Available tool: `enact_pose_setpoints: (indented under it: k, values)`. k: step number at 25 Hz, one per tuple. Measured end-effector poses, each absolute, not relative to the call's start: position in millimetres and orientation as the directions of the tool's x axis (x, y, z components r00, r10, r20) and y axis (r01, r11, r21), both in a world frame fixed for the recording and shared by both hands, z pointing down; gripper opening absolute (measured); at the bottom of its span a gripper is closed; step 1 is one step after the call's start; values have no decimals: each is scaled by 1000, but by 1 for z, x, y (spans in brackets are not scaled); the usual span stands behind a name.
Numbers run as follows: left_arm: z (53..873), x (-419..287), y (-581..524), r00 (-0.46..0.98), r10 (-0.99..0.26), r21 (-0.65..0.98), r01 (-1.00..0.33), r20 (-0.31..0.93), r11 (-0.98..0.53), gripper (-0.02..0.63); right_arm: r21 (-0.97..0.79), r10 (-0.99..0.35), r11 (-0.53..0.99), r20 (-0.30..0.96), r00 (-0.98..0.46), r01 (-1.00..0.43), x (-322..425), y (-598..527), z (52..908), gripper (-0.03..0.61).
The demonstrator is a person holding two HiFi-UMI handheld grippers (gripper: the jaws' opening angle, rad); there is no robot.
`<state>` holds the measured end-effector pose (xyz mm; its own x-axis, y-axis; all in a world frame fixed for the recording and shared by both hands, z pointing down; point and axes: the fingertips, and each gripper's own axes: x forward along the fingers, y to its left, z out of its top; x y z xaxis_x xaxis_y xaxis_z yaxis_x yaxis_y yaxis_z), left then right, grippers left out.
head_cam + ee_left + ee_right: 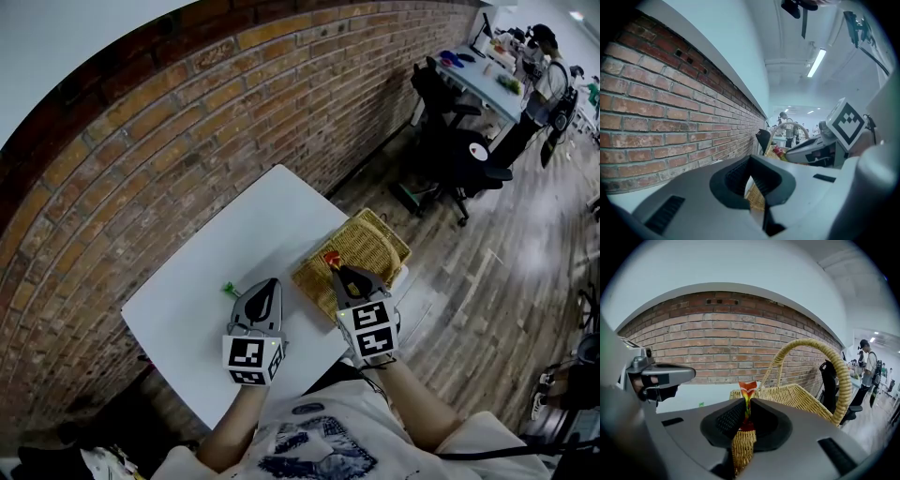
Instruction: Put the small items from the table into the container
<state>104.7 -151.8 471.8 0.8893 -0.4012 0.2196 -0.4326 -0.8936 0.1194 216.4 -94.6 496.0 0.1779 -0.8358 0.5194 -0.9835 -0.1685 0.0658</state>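
- I am grasping a red-and-orange packet point(748, 394) in the right hand-held gripper point(336, 269). Its jaws are pinching the thin packet, which is standing upright between the pads.
- The packet is hanging over the near corner of the basket point(375, 239), which is sitting below and ahead of this hand-held gripper.
- The basket's handle is arching up ahead and to the right of the right hand-held gripper.
- The basket is resting at the right edge of the white bench point(244, 234).
- I am hovering the left hand-held gripper point(270, 284) over the bench, level with the right one, to its left and apart from it.
- Its jaws are clenched on nothing, with only a thin slit showing between the pads.
- A small green item point(228, 288) is lying on the bench just ahead and to the left of the left hand-held gripper's tips, not touching them.
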Motion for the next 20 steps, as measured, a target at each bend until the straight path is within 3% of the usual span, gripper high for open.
enact_pose_setpoints:
  k: [20]
  values:
    - [475, 97, -157, 877, -430, 131, -462, 214, -877, 46, 185, -705, -118, 676, 213, -976, 219, -97, 521, 55]
